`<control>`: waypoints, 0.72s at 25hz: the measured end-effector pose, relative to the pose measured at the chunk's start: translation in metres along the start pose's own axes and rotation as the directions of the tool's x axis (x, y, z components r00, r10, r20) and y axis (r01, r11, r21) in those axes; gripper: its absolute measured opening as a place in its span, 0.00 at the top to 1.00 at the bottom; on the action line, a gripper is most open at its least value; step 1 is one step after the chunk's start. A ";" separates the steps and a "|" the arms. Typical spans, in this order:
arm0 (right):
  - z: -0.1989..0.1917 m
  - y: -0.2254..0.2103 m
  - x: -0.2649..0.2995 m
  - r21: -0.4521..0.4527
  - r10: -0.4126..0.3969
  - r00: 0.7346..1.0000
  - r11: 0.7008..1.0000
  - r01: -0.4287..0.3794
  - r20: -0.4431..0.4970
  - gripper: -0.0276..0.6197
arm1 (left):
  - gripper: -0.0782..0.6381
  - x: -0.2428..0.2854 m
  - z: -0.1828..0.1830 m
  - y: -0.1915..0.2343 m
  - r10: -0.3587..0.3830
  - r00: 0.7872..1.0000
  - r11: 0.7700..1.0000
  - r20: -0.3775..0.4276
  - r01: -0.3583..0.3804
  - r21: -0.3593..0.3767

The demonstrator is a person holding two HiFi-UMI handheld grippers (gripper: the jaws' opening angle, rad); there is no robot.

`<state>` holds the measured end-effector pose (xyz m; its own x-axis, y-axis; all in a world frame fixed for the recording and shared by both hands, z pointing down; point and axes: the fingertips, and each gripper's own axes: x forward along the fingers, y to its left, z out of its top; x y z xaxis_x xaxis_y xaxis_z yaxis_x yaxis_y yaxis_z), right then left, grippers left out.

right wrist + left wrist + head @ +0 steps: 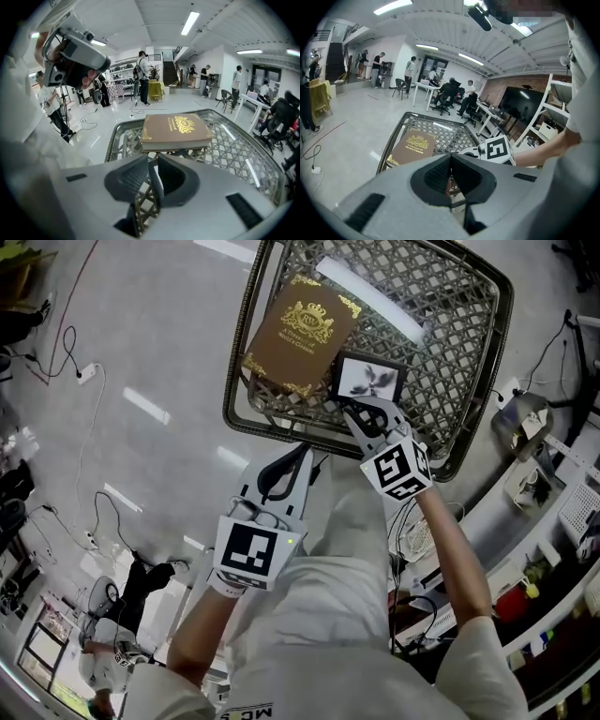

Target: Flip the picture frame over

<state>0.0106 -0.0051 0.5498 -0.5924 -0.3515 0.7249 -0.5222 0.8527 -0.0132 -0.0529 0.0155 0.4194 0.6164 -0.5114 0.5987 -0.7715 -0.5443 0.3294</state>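
Note:
A small black picture frame with a black-and-white flower print faces up towards me, held over the near side of the lattice table. My right gripper is shut on its lower edge. In the right gripper view the frame shows only as a thin edge between the pads. A brown book with gold print lies on the table just left of the frame. My left gripper hangs shut and empty off the table's near rim, below the book.
The table has a dark raised rim and stands on a glossy white floor. Cables and a power strip lie on the floor at the left. Desks and shelves crowd the right side. People and office chairs are far behind.

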 end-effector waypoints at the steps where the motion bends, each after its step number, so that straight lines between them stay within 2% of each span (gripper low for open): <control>1: -0.003 0.000 0.004 -0.006 0.006 1.000 1.000 -0.006 -0.009 0.84 | 0.86 0.001 -0.001 0.000 0.000 1.000 1.000 0.000 0.000 -0.003; 7: -0.019 0.003 0.023 -0.048 0.035 0.998 0.998 -0.038 -0.056 0.84 | 0.86 0.000 0.001 -0.001 0.009 1.000 0.999 0.005 -0.009 -0.051; 13: -0.028 0.007 0.041 -0.089 0.059 0.993 0.994 -0.068 -0.099 0.83 | 0.86 -0.004 -0.012 -0.002 -0.006 1.000 1.000 -0.002 0.006 -0.014; 18: -0.034 0.009 0.051 -0.100 0.067 0.989 0.992 -0.080 -0.129 0.82 | 0.86 -0.010 -0.010 0.002 0.017 1.000 0.998 -0.002 -0.018 -0.067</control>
<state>-0.0037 -0.0022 0.6103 -0.5421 -0.2411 0.8050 -0.4093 0.9124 -0.0024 -0.0622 0.0262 0.4212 0.6025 -0.5195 0.6059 -0.7910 -0.4898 0.3667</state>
